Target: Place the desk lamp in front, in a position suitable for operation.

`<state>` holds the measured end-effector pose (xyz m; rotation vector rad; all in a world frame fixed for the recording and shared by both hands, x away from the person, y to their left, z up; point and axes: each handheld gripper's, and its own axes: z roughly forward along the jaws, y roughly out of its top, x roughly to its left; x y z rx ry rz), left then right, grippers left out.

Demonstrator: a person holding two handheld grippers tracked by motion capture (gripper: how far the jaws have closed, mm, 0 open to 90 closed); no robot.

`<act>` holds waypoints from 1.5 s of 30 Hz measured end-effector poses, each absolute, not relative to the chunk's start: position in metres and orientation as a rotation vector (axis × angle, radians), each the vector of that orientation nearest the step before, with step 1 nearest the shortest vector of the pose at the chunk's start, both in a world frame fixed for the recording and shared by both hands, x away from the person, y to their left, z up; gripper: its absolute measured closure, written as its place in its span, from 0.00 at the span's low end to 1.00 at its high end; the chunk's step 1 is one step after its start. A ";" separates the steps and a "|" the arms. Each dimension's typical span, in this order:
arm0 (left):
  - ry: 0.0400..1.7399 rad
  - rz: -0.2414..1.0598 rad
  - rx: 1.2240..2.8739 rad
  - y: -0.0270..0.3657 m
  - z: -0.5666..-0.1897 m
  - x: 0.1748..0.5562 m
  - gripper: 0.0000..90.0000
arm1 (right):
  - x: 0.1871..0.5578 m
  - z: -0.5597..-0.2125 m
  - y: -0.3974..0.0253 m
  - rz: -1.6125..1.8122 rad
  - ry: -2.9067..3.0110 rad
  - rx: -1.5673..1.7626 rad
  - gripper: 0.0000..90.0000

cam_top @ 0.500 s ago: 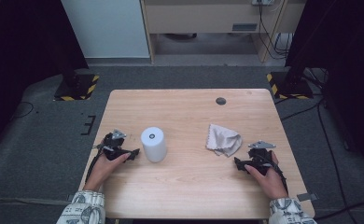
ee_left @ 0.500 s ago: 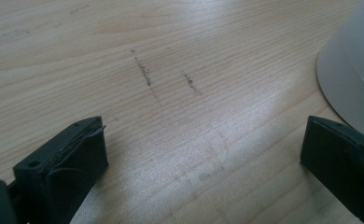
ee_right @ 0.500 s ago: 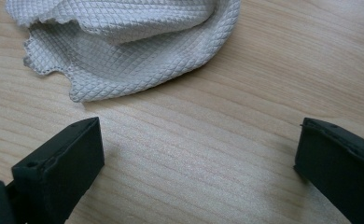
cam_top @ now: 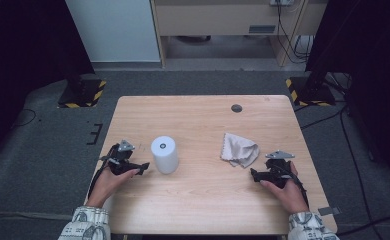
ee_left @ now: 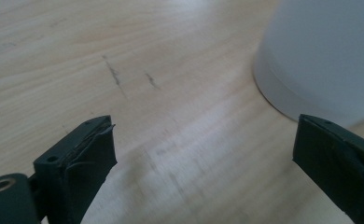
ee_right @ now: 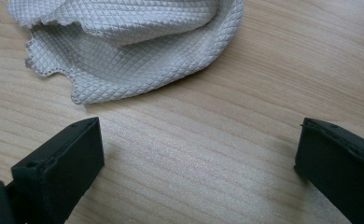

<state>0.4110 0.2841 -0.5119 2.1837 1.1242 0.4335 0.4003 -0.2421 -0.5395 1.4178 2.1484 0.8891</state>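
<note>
While both grippers gape wide and empty, left gripper (cam_top: pixel 144 165) just beside the white cylinder (cam_top: pixel 164 154), right gripper (cam_top: pixel 253 174) near the cloth (cam_top: pixel 240 149) (crumpled, right of the cylinder), nothing is grasped yet.

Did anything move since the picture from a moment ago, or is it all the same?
Nothing visibly changed. The left gripper sits open beside the white cylinder, not touching it, and the right gripper sits open just short of the crumpled cloth. Both hands rest in the same spots on the wooden table, and the cylinder and cloth lie where they were.
</note>
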 end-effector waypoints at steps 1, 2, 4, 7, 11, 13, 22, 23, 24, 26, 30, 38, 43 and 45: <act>1.115 0.420 2.181 0.284 -0.513 0.406 0.06 | 0.400 -0.539 -0.242 0.889 2.150 1.415 0.02; 1.108 0.410 2.183 0.284 -0.513 0.402 0.06 | 0.400 -0.539 -0.242 0.890 2.150 1.415 0.02; 1.087 0.405 2.172 0.283 -0.512 0.395 0.05 | 0.400 -0.539 -0.242 0.888 2.150 1.416 0.02; 1.051 0.427 2.143 0.278 -0.502 0.392 0.05 | 0.401 -0.539 -0.242 0.888 2.150 1.417 0.02; 1.002 0.425 2.114 0.266 -0.494 0.392 0.04 | 0.401 -0.539 -0.242 0.890 2.150 1.414 0.01; 0.983 0.418 2.104 0.261 -0.490 0.391 0.06 | 0.402 -0.540 -0.242 0.893 2.156 1.411 0.01; 0.940 0.468 2.078 0.251 -0.478 0.395 0.03 | 0.402 -0.540 -0.241 0.893 2.158 1.411 0.01; 0.939 0.459 2.062 0.252 -0.476 0.396 0.03 | 0.402 -0.540 -0.241 0.895 2.160 1.409 0.01; 0.939 0.456 2.059 0.253 -0.475 0.397 0.03 | 0.402 -0.540 -0.241 0.895 2.160 1.409 0.01; 0.932 0.465 2.057 0.252 -0.472 0.398 0.03 | 0.403 -0.540 -0.241 0.897 2.162 1.409 0.01; 0.909 0.441 2.040 0.245 -0.468 0.399 0.03 | 0.403 -0.540 -0.241 0.897 2.164 1.405 0.01; 0.883 0.438 2.035 0.230 -0.463 0.405 0.03 | 0.403 -0.540 -0.241 0.897 2.164 1.405 0.01; 0.887 0.437 2.027 0.226 -0.464 0.405 0.03 | 0.403 -0.540 -0.241 0.896 2.163 1.406 0.01; 0.884 0.430 2.024 0.224 -0.464 0.405 0.03 | 0.403 -0.540 -0.241 0.896 2.163 1.406 0.01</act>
